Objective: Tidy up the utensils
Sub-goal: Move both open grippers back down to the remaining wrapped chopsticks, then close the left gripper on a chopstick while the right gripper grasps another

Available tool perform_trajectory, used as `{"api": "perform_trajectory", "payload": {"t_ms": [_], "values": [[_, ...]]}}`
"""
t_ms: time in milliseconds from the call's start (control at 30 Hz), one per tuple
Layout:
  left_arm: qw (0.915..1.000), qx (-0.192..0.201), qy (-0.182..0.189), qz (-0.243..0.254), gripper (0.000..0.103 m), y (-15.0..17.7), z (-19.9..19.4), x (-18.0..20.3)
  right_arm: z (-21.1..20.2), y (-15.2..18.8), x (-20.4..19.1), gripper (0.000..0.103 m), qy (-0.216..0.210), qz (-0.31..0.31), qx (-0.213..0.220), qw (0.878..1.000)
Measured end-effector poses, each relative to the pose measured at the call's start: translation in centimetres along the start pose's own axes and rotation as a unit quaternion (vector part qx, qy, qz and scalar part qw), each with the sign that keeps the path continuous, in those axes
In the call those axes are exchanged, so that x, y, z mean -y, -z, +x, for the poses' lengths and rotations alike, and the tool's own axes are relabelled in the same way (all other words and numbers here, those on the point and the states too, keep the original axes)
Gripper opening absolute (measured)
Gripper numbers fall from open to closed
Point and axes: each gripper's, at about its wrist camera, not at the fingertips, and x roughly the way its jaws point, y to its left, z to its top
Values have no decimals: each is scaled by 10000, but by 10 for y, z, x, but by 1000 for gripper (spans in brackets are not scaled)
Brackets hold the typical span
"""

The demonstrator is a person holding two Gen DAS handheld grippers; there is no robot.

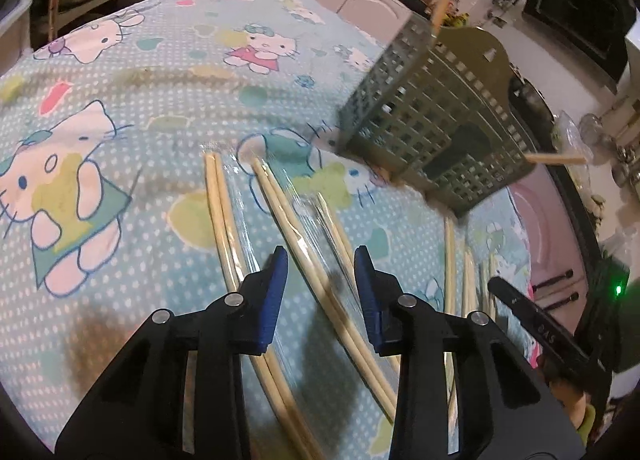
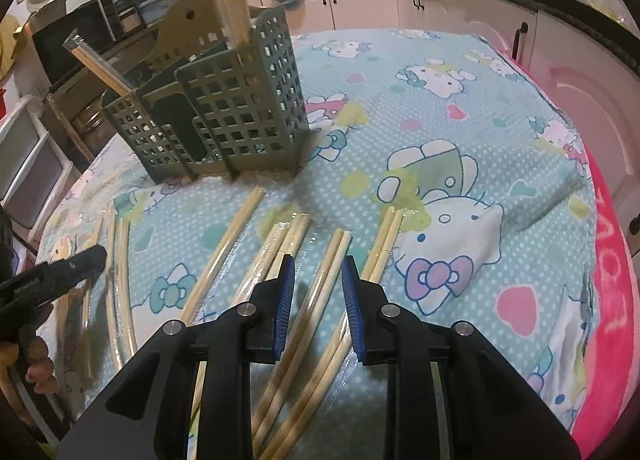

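Kitchen table cloth w/ chopsticks near holder; both grippers, left & right, parted, empty.

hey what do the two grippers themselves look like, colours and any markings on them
Both match. The left gripper and right gripper have angular black plastic linkage arms joined by round silver pivot pins, ending in flat blue pads with fine ribbing. Seen from the right wrist view, the left gripper's black body carries small pale lettering, too blurred to read, and bare fingers grip it. No cables show.
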Motion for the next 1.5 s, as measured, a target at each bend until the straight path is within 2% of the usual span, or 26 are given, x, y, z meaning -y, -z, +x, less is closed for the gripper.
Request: {"api": "perform_trajectory", "payload": {"t_ms": [533, 1100, 1233, 1333, 1400, 1500], "values": [[9994, 81, -207, -263, 16, -29, 18, -13, 29, -14, 6, 22, 96, 102, -257, 9996], [9983, 64, -119, -562, 16, -54, 31, -21, 45, -35, 14, 15, 49, 264, -256, 9993], [9974, 57, 35, -719, 25, -60, 34, -24, 46, -37, 17, 15, -27, 349, -238, 9991], [9976, 69, 9, -687, 25, -64, 36, -23, 46, -39, 18, 14, -50, 375, -229, 9990], [9978, 80, -33, -653, 24, -66, 38, -22, 46, -39, 18, 13, -77, 397, -207, 9990], [9980, 91, -183, -601, 14, -68, 39, -23, 45, -42, 17, 8, -133, 419, -184, 9989]]}}
